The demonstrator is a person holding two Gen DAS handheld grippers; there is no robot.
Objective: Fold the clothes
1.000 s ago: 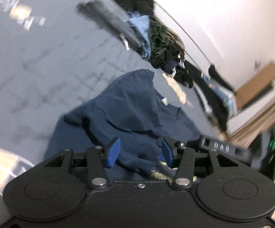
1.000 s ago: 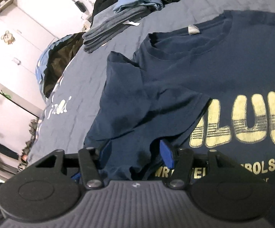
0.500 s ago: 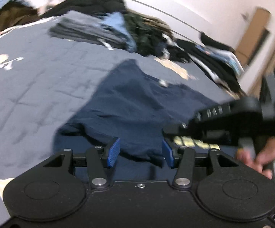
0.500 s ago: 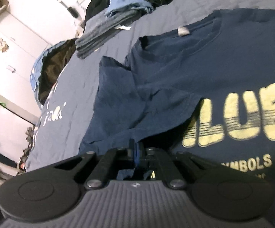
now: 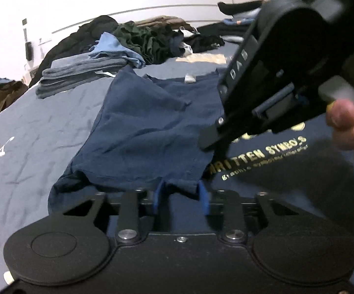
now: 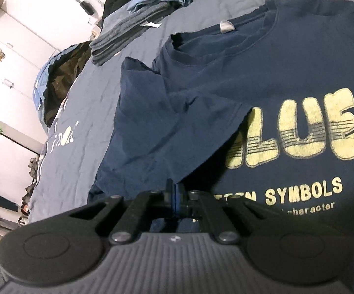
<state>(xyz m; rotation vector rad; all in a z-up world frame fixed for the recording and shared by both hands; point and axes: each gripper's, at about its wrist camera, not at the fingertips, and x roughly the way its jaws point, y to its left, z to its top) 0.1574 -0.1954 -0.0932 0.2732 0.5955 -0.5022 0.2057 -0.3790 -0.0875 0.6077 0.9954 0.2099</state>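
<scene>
A navy T-shirt (image 5: 142,132) with yellow lettering lies flat on the bed, its left side and sleeve folded in over the chest (image 6: 177,122). My right gripper (image 6: 175,192) is shut on the lower edge of that folded flap. In the left wrist view the right gripper (image 5: 208,143) comes in from the right, held by a person's hand (image 5: 348,127). My left gripper (image 5: 179,196) is low at the flap's near hem. Its jaws are closing, with a bunch of hem between the blue pads (image 5: 202,197), which still stand apart.
A folded grey stack (image 5: 79,73) and a heap of loose dark and light-blue clothes (image 5: 152,36) lie at the far side of the blue-grey bedspread (image 5: 30,134). More dark clothing (image 6: 61,73) sits at the bed's left edge, before a white wardrobe (image 6: 17,49).
The right gripper went from open to shut on the shirt's folded flap. The left gripper rolled level, came in low to the flap's hem, and its pads drew closer together.
</scene>
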